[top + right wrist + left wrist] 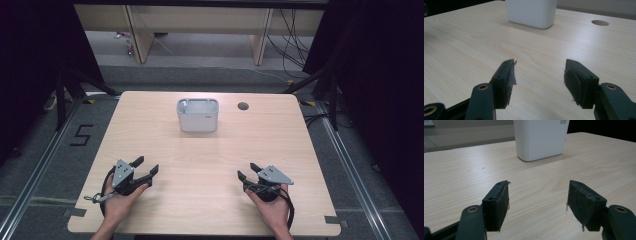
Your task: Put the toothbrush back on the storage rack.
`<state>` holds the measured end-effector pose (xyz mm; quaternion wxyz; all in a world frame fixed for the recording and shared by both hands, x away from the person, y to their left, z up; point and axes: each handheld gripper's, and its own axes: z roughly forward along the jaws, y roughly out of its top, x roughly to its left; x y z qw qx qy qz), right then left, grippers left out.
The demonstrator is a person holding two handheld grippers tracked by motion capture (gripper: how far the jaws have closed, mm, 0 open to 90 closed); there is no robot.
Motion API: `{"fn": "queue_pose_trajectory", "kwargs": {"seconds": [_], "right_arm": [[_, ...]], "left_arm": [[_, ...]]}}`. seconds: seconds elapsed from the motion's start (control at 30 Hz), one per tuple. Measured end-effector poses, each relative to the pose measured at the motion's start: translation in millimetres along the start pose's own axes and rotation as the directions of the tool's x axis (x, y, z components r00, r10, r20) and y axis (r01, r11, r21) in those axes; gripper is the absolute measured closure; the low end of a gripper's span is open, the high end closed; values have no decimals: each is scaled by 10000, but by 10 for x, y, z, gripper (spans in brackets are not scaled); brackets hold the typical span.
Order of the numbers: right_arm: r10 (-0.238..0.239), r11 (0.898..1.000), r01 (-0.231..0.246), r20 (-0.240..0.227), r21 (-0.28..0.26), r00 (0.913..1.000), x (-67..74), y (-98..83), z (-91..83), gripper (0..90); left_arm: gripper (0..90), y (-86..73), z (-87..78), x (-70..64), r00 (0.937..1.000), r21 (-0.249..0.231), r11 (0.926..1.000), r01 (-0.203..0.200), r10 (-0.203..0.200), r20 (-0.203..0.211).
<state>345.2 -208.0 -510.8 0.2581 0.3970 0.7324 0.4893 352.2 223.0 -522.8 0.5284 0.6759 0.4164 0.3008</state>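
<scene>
A white box [198, 115] stands upright at the far middle of the table [150, 130], well apart from both hands, with a round hole [243, 106] in the tabletop just off to its right. It looks like a moulded plastic holder, open at the top and split into compartments, though what sits inside them is too small to tell. The left gripper [144, 169] rests low near the front left of the table, jaws spread wide with nothing between them. The right gripper [249, 171] mirrors it at the front right, likewise spread and empty. Both point toward the box.

I'd judge the box stiff and fairly light, with smooth, slightly glossy walls that could slip under the pads. Its body looks too broad for one pair of jaws to span, so the thin top rim or an inner divider seems the best place to pinch; failing that, press on opposite side walls with both grippers, keeping it level
</scene>
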Motion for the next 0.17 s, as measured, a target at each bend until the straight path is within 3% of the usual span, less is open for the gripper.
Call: {"fn": "queue_pose_trajectory", "kwargs": {"seconds": [0.03, 0.1, 0.17], "right_arm": [[440, 9989, -440, 14, 131, 9990, 33, -3, -11, 425], [123, 9999, -123, -19, 25, 9999, 2, 1, -6, 425], [119, 9999, -119, -25, 29, 9999, 2, -1, -6, 425]], "left_arm": [[338, 0, 1, 0, 10000, 10, 10000, 8, -8, -7], [342, 0, 1, -1, 10000, -5, 10000, 30, -30, -14], [344, 0, 0, 2, 10000, -6, 10000, 29, -29, -20]]}}
